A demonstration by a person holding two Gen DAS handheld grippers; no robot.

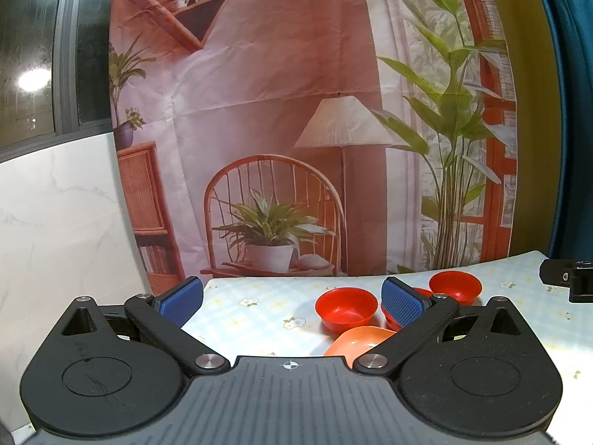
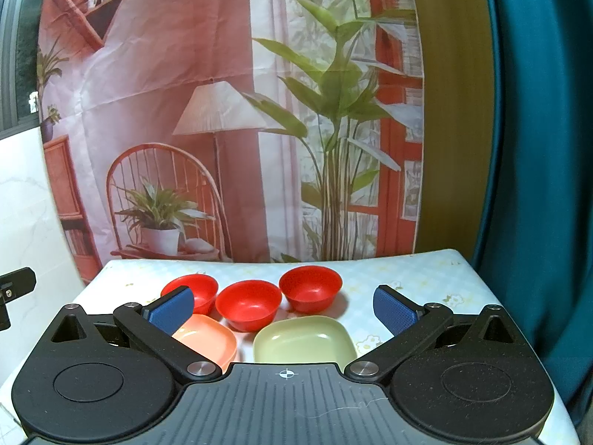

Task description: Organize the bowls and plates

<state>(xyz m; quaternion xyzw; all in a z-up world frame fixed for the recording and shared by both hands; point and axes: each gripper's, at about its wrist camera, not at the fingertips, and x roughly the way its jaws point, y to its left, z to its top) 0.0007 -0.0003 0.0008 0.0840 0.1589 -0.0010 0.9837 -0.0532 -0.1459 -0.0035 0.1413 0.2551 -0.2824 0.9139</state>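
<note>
— Where is there room to pass?
— Along the desk's right edge and its far strip under the wall hanging.
— And what blocks the way?
— Three red bowls in a row mid-desk, with the orange plate and green plate just beside them at the near edge.

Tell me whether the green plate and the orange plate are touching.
Apart. The right wrist view shows a strip of tablecloth between the green plate and the orange plate.
</note>
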